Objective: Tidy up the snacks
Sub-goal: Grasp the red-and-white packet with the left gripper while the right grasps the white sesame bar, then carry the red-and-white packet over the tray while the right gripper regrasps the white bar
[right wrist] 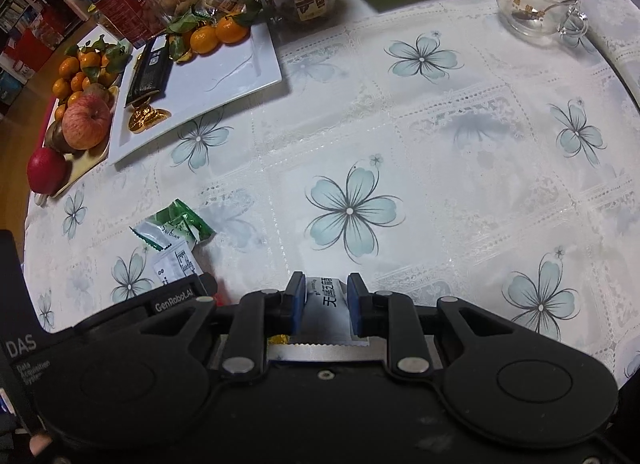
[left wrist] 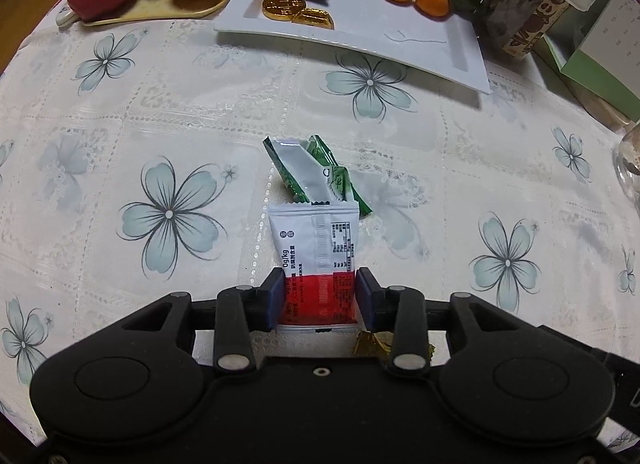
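Floral lace tablecloth carries everything: the left gripper pinches a red-and-white snack sachet beside green foil packets, while the right gripper clamps a white printed packet. Slippery film could slide free before reaching the white rectangular plate.

A white-and-red snack sachet is seen flat on the desk, printed side up; green-and-white packets are heaped touching its far end; a silvery white packet is seen lengthwise nearby
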{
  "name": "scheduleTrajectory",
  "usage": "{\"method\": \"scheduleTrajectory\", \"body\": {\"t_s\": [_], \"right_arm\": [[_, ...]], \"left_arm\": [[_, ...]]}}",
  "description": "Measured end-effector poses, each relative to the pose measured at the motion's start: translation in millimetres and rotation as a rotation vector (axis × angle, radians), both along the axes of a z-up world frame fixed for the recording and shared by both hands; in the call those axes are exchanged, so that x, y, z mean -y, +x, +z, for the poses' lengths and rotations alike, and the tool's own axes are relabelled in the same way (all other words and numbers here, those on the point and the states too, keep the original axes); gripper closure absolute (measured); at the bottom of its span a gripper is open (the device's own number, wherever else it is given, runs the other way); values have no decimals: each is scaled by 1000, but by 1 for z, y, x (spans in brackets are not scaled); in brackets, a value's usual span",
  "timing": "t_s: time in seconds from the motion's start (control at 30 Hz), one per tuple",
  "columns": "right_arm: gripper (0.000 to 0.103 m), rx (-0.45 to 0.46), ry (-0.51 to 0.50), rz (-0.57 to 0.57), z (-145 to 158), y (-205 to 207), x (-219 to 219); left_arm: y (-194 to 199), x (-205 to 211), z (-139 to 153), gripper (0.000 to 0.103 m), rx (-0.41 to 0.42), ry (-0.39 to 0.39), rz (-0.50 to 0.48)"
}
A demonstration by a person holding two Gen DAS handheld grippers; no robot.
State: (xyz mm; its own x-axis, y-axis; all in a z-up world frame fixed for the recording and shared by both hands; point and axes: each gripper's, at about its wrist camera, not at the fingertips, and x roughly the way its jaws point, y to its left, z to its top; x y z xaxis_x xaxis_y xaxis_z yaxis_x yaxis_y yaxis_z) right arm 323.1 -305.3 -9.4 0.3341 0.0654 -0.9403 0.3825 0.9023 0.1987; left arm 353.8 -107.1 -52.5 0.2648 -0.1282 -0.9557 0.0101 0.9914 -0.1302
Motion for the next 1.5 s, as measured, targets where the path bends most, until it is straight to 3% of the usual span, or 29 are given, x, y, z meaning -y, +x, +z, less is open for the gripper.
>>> {"method": "scheduleTrajectory", "body": {"t_s": [0.33, 0.47, 0.73, 0.97, 1.23, 1.5], "right_arm": [[79, -32, 11, -6, -6, 3, 1], [79, -29, 6, 1, -5, 2, 1], [79, 37, 35, 0, 5, -6, 7], [79, 176, 80, 45, 26, -25, 6], [79, 422, 40, 136, 65, -77, -18], [79, 499, 61, 170, 67, -171, -42]], "left_arm": [[8, 5, -4, 57, -13, 35, 2], [9, -1, -3, 61, -19, 6, 12], [-9, -18, 37, 61, 51, -59, 12], [-57, -42, 74, 61, 125, -100, -14], [-139, -71, 98, 61, 172, -155, -30], [-212, -87, 98, 61, 129, -79, -56]]}}
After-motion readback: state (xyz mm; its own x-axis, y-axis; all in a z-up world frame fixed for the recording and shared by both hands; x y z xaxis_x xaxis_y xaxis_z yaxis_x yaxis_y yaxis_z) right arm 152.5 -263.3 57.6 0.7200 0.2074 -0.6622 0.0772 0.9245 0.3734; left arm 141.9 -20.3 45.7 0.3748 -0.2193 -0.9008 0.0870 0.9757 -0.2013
